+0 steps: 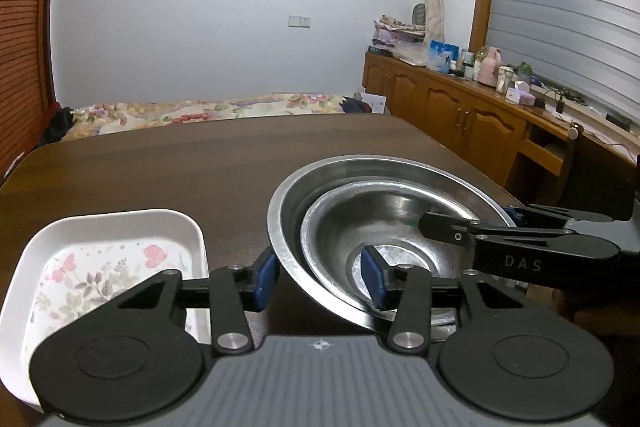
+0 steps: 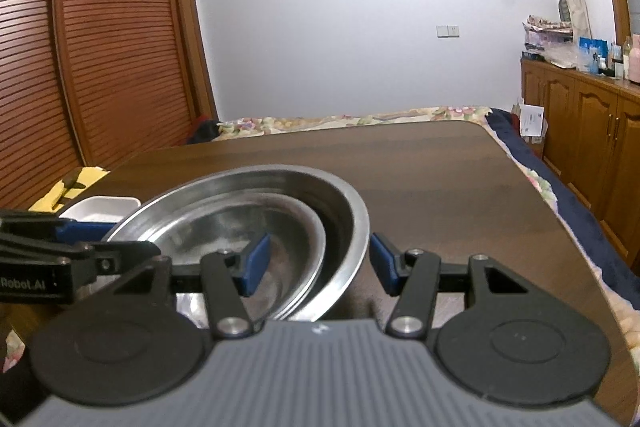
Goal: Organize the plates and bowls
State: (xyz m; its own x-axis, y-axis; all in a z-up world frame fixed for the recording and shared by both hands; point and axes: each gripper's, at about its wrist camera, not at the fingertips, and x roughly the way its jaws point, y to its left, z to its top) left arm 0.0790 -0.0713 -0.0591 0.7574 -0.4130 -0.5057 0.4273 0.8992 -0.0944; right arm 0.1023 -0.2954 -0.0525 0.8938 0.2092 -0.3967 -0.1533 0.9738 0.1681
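Bowls (image 1: pixel 384 227), 2 nested at center frame, sit between both hand-held grippers: left (image 1: pixel 320 279) and right (image 2: pixel 318 263) each straddle a rim, released.

The left hand-held gripper (image 1: pixel 320 277) sits low in its own view, tilted somewhat downward, its blue pads (image 1: pixel 266 281) standing apart and pressing on nothing. The right hand-held gripper (image 2: pixel 320 265) is likewise tilted down with its jaws apart, its pads (image 2: pixel 256 263) free. Each reaches into the other's view from the side, right one at centre right, left one at lower left.
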